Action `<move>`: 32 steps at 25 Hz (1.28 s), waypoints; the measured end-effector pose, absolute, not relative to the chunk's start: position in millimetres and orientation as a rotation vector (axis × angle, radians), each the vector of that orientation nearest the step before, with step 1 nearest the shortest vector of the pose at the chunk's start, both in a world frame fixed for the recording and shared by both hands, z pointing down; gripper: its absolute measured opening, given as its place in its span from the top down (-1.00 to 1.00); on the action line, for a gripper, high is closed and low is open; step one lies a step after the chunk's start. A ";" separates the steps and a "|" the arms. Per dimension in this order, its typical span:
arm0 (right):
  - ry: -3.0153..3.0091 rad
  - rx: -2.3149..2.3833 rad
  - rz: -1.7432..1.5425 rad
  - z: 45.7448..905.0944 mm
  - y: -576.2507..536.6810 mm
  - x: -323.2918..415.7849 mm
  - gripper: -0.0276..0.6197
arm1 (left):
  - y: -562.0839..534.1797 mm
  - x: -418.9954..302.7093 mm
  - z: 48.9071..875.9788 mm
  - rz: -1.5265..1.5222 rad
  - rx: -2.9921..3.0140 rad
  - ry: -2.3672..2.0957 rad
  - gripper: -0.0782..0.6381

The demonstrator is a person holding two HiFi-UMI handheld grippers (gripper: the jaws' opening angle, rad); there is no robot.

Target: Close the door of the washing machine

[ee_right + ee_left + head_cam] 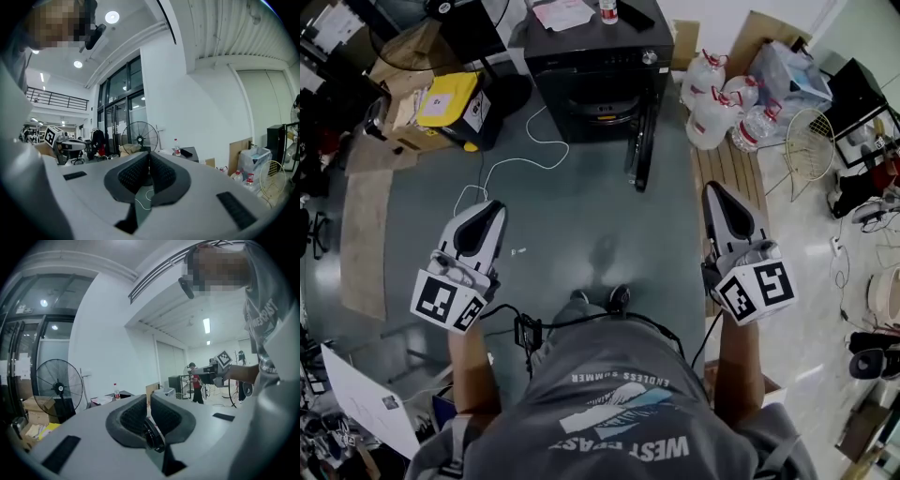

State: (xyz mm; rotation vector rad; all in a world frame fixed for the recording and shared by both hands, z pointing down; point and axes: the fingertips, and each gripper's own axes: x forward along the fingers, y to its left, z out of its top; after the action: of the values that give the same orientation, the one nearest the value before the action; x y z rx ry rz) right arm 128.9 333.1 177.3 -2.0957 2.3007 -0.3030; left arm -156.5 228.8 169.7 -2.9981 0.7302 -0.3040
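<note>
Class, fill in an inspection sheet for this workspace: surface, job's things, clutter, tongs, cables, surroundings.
Surface: grey floor runs up to the machine.
Job's things: black washing machine; its door hangs open at the front right.
Clutter: yellow box left; clear water jugs with red caps right.
Tongs: left tongs and right tongs both shut, empty, apart from the machine.
Cables: thin white cable snakes over the floor.
Surroundings: black pedestal fan by a white wall.

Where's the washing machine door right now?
In the head view, the door stands open at top centre, swung out edge-on from the right front corner of the washing machine, just left of the water jugs.
</note>
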 end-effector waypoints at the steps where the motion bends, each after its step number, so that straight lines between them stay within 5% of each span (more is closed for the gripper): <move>1: 2.306 -2.087 -0.309 178.4 329.0 130.1 0.82 | 225.9 -155.4 169.6 -0.309 -2.996 0.738 0.67; 32: 2.317 -2.175 -0.386 205.8 103.3 148.0 0.82 | -16.4 -91.2 199.4 -0.271 -3.089 0.536 0.67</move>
State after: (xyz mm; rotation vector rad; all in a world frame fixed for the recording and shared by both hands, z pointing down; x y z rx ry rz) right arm 148.0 103.3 205.8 -2.1748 2.3166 -0.3862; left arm -91.2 -16.4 199.4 -3.0892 0.5362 -0.2708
